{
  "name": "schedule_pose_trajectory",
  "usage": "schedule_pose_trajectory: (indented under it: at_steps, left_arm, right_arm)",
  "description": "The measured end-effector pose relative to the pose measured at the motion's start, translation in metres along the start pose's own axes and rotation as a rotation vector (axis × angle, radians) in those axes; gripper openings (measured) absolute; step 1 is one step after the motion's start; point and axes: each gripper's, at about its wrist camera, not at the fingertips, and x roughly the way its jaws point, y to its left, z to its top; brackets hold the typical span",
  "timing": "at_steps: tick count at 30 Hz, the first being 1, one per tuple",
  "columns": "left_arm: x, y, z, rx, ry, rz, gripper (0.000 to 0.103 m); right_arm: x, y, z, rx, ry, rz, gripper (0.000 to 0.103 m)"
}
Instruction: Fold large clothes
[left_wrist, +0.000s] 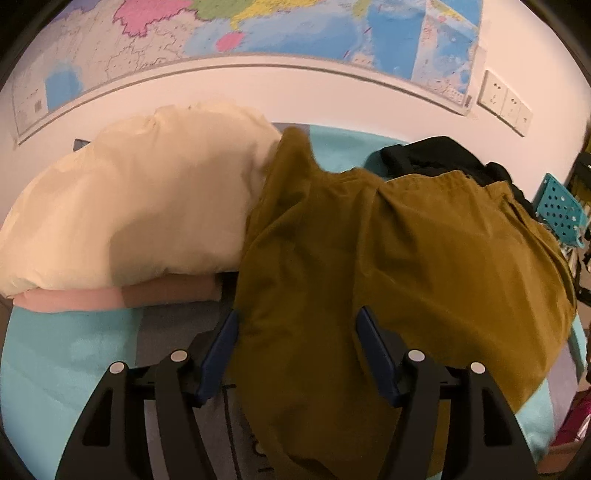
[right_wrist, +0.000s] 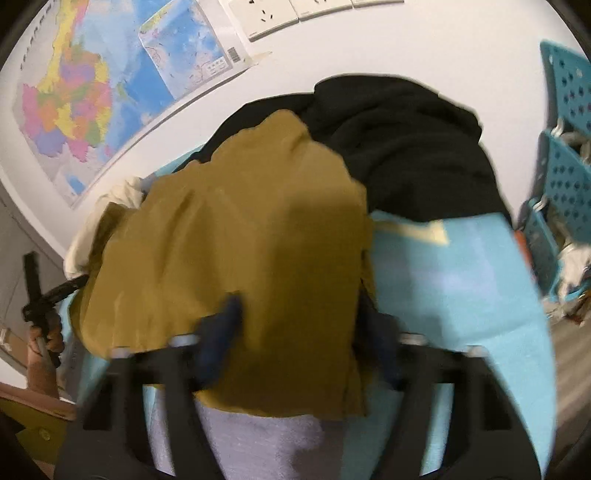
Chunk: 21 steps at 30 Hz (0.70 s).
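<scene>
The mustard garment (left_wrist: 369, 236) lies crumpled on the light-blue bed cover (left_wrist: 66, 354), beside a cream pillow (left_wrist: 140, 206). It looks soft and limp — better taken at its edge. The left gripper (left_wrist: 297, 325) and right gripper (right_wrist: 299, 314) straddle cloth, fingers apart, not pinching.

Mustard-brown garment (left_wrist: 369, 258), turquoise bedsheet (left_wrist: 66, 350)
</scene>
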Motion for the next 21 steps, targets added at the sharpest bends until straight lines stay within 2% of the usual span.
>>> schedule_pose_trajectory:
  at_steps: [1,2,3,5,8,10,11,12,13,16,21]
  left_arm:
    - [0.002,0.001,-0.001,-0.002,0.006,0.023,0.064]
    - [0.009,0.003,-0.002,-0.010,0.035,0.061,0.063]
    - [0.013,0.007,-0.004,-0.033,0.053,0.056,0.063]
    - [0.011,0.013,-0.004,-0.074,0.051,0.021,0.063]
    - [-0.002,0.019,-0.010,-0.090,0.020,0.016,0.064]
    - [-0.011,0.026,-0.018,-0.117,0.026,0.000,0.065]
    - [-0.015,0.030,-0.022,-0.130,0.029,-0.013,0.067]
    - [-0.019,0.033,-0.026,-0.143,0.028,-0.022,0.068]
    - [-0.025,0.037,-0.032,-0.162,0.025,-0.039,0.069]
    - [-0.035,0.043,-0.044,-0.196,0.030,-0.098,0.070]
    - [-0.039,0.039,-0.059,-0.229,0.055,-0.195,0.074]
  right_arm:
    - [-0.001,-0.001,0.001,0.004,-0.011,0.006,0.026]
    - [-0.005,-0.004,0.005,0.024,-0.029,0.033,0.021]
    - [-0.009,-0.006,0.008,0.042,-0.054,0.046,0.016]
    - [-0.011,-0.003,0.013,0.042,-0.070,0.048,0.016]
    - [-0.002,0.001,0.011,0.029,-0.043,0.000,0.019]
    - [-0.002,-0.004,0.010,0.057,-0.047,-0.006,0.035]
    - [-0.006,-0.010,0.008,0.091,-0.056,0.011,0.037]
    - [-0.010,-0.015,0.005,0.120,-0.063,0.023,0.046]
    - [-0.013,-0.018,0.003,0.135,-0.066,0.015,0.061]
    - [-0.022,-0.021,-0.007,0.159,-0.068,0.034,0.073]
    - [-0.027,-0.025,-0.029,0.221,-0.033,0.109,0.078]
